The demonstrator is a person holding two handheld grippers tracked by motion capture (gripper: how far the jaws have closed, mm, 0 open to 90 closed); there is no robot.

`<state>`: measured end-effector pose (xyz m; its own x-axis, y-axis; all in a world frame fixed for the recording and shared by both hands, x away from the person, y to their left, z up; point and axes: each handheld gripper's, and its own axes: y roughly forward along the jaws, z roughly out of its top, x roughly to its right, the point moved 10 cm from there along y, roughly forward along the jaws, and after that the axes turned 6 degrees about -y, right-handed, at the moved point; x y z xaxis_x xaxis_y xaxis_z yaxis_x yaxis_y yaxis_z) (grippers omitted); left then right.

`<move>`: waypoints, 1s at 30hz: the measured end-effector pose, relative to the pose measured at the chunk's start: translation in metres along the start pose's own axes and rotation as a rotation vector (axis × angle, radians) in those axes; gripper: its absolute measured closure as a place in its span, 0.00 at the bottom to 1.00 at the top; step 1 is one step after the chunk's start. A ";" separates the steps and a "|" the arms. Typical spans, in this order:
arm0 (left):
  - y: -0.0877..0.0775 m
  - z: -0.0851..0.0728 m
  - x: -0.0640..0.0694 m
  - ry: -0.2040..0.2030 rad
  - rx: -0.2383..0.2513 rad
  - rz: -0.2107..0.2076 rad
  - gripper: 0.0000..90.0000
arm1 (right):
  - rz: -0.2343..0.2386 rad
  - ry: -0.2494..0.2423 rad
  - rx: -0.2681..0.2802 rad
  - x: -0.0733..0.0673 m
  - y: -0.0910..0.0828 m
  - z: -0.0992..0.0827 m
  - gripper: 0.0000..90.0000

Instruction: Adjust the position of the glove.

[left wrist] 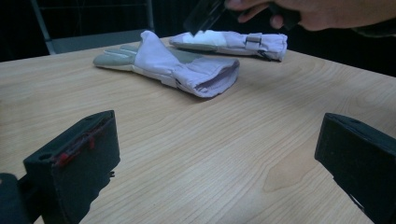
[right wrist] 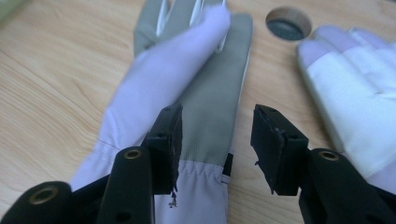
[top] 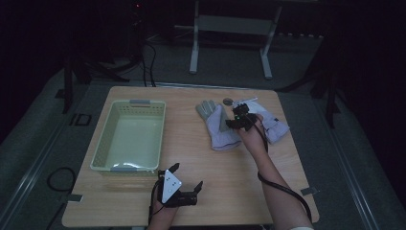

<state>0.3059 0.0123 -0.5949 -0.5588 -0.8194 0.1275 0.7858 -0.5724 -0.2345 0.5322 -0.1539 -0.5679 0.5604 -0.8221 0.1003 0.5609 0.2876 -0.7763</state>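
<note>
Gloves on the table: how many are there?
2. One glove lies near the table's middle, under the right gripper; the other glove lies just beside it, toward the right edge. None shows in the basket.

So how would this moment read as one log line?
right gripper: fingers open, over left glove | left gripper: open, idle | basket: empty

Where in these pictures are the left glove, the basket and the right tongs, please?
left glove point(top: 218, 128), high view, on its pale back.
basket point(top: 102, 149), high view, on its left rim.
right tongs point(right wrist: 217, 135), right gripper view, midway between the fingertips.
</note>
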 end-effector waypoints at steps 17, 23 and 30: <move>0.000 0.000 0.000 -0.003 -0.003 -0.002 0.00 | 0.002 -0.055 -0.074 -0.017 0.048 -0.016 0.59; 0.000 0.000 0.000 -0.004 -0.003 -0.001 0.00 | 0.012 -0.098 -0.103 -0.020 0.049 -0.016 0.70; 0.001 0.000 0.000 -0.004 -0.005 -0.002 0.00 | -0.011 -0.073 -0.104 -0.021 0.048 -0.015 0.90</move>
<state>0.3062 0.0120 -0.5953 -0.5591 -0.8185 0.1321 0.7835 -0.5737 -0.2388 0.5380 -0.1303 -0.6170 0.5995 -0.7861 0.1506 0.5027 0.2234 -0.8351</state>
